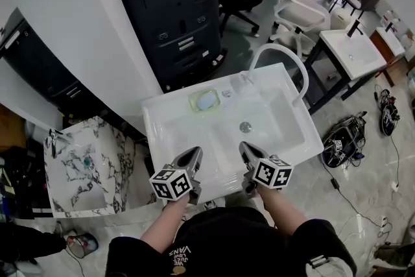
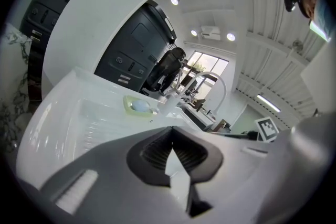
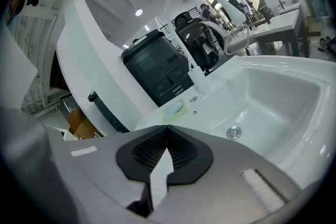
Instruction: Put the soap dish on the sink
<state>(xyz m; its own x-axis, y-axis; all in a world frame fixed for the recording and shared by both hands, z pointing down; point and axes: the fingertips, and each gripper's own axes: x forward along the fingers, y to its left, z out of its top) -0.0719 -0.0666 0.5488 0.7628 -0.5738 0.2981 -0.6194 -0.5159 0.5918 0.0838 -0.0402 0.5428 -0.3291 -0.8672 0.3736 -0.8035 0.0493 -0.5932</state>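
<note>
Marble-veined in grey and white, a small basin [image 1: 68, 178] stands at eight o'clock in the head view. A dark cabinet [image 1: 178, 16] with drawers rises behind it at about eleven o'clock.

The left gripper [image 1: 194, 151] hovers over the near rim of the white sink [image 1: 170, 133] at roughly six o'clock. Its own view shows the ribbed pads pressed together at the tips with nothing between them. It points across the sink's flat deck toward the far edge.

The soap dish [image 1: 206, 100] is pale green and holds a light blue bar. It rests on the sink's back ledge at about eleven o'clock from the drain [image 1: 245, 127], well apart from both grippers. In the left gripper view it lies ahead at about eleven o'clock of the jaw tips, and in the right gripper view near twelve o'clock.

The right gripper [image 1: 245, 147] is just beside the left one, also above the near rim and at six o'clock from the drain. Its jaws are closed tip to tip on nothing.

A white arched faucet [image 1: 285, 61] curves over the basin's back right corner, at about two o'clock from the drain. Further right, a white office chair [image 1: 301, 6] stands at one o'clock. A second white sink [image 1: 353, 52] on a dark frame stands at two o'clock, and a tangle of cables [image 1: 343, 139] lies on the floor at three o'clock.
</note>
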